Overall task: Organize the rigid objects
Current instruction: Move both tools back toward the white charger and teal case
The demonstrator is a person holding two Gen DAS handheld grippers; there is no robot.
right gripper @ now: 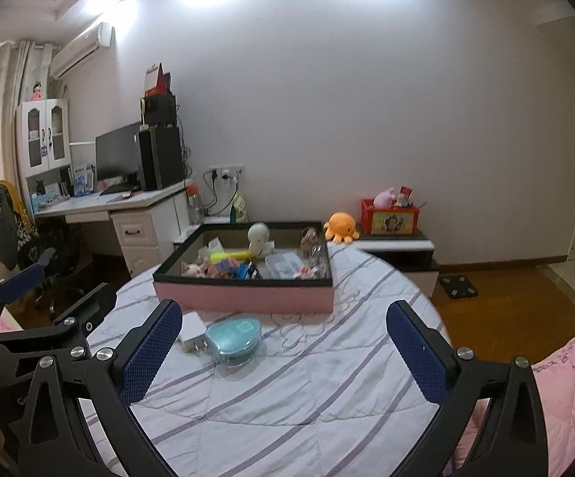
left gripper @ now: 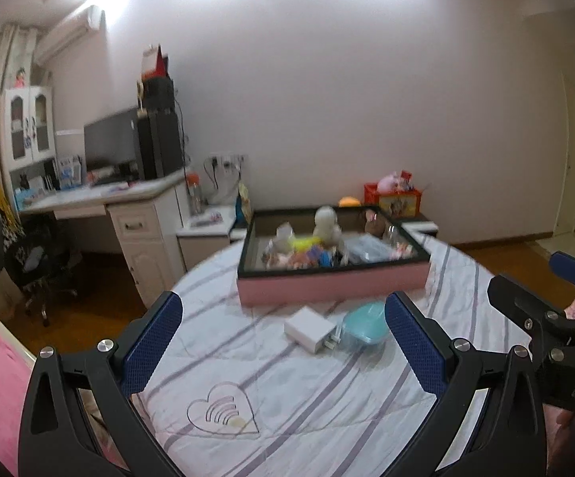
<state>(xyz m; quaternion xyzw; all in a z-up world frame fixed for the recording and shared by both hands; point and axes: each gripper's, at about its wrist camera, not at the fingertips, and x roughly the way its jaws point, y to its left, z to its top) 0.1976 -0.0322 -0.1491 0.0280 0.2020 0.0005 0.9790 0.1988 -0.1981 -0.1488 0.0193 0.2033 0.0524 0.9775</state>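
Both grippers (left gripper: pixel 283 342) (right gripper: pixel 283 348) gape wide above striped bedspread (right gripper: pixel 307 389) in desk-lined (right gripper: pixel 100 202) bedroom

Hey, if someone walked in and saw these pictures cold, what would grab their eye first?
Probably the pink box crammed with toys, sitting on the striped bedspread. Just in front of it lie a white charger and a teal case, side by side. The left gripper and right gripper both frame the scene, open and empty.
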